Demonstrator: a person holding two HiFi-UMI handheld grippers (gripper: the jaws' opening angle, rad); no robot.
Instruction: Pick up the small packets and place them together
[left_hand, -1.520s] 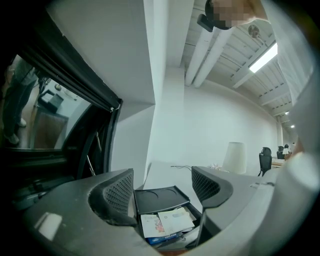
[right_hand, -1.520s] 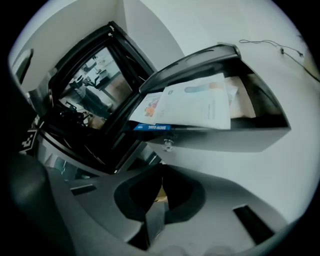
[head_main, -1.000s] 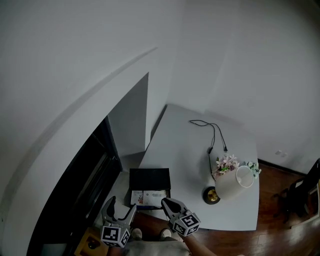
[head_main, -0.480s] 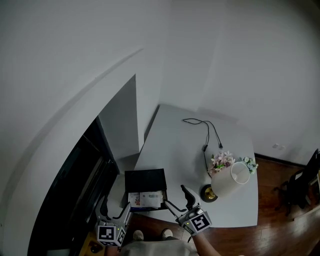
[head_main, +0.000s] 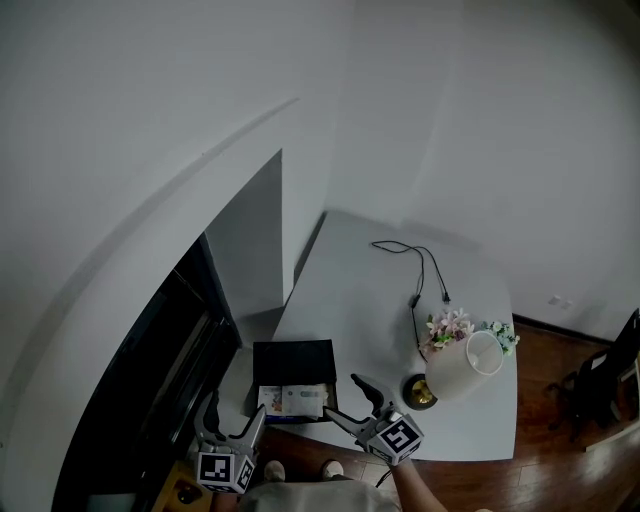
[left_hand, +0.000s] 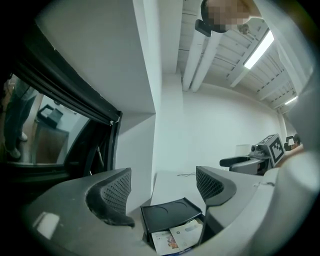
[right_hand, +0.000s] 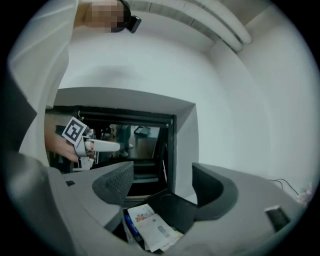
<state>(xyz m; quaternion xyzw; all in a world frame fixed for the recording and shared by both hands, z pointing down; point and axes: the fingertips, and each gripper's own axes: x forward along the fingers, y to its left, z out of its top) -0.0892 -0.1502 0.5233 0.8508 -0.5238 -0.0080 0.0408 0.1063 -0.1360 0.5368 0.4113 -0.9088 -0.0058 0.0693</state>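
Leftmost, the left gripper stood released, its jaws apart and empty. Beside it, the black tray on the table's near corner held the small packets, lying together at its near end. Rightward, the right gripper was closing, with nothing between its wide jaws.

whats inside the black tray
A few small packets overlap at the near end of the black tray; its far end shows two round recesses. A blue edge pokes out underneath; whatever else lies under the pile is covered.
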